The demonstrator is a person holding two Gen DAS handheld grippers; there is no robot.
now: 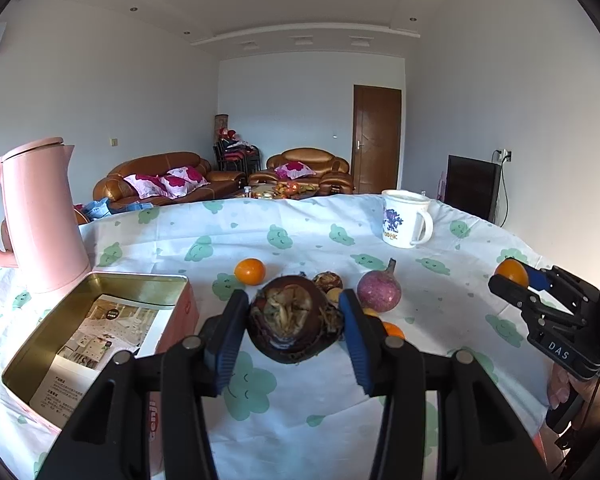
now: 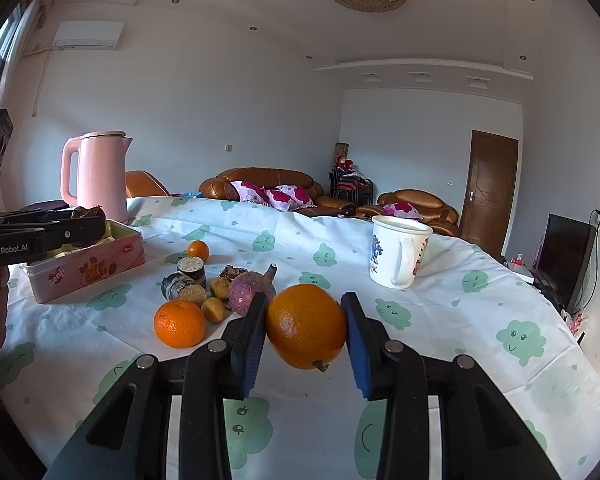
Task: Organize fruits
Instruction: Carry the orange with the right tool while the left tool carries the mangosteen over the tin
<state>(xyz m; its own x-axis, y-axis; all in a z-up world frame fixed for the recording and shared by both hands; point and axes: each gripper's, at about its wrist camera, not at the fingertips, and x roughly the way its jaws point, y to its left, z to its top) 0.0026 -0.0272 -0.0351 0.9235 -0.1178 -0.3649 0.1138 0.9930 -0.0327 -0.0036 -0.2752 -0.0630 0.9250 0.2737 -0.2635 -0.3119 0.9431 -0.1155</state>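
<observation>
My left gripper point(image 1: 294, 320) is shut on a dark brown, shrivelled fruit point(image 1: 290, 320), held above the cloth just right of the open pink tin point(image 1: 140, 278). In the right wrist view the same gripper point(image 2: 82, 226) hangs at the tin point(image 2: 88, 272) with the dark fruit point(image 2: 87, 213) showing above its fingers. My right gripper point(image 2: 305, 320) is shut on a large orange point(image 2: 306, 326), lifted off the table. It also shows at the right edge of the left wrist view, the right gripper point(image 1: 514, 276) with its orange point(image 1: 511, 273).
On the cloud-print cloth lie a second orange point(image 2: 179, 323), a small orange point(image 2: 198, 250), a purple fruit point(image 2: 249, 290) and several dark and brown pieces point(image 2: 184, 286). A white mug point(image 2: 398, 252) stands at the right. A pink kettle point(image 2: 96, 176) stands behind the tin.
</observation>
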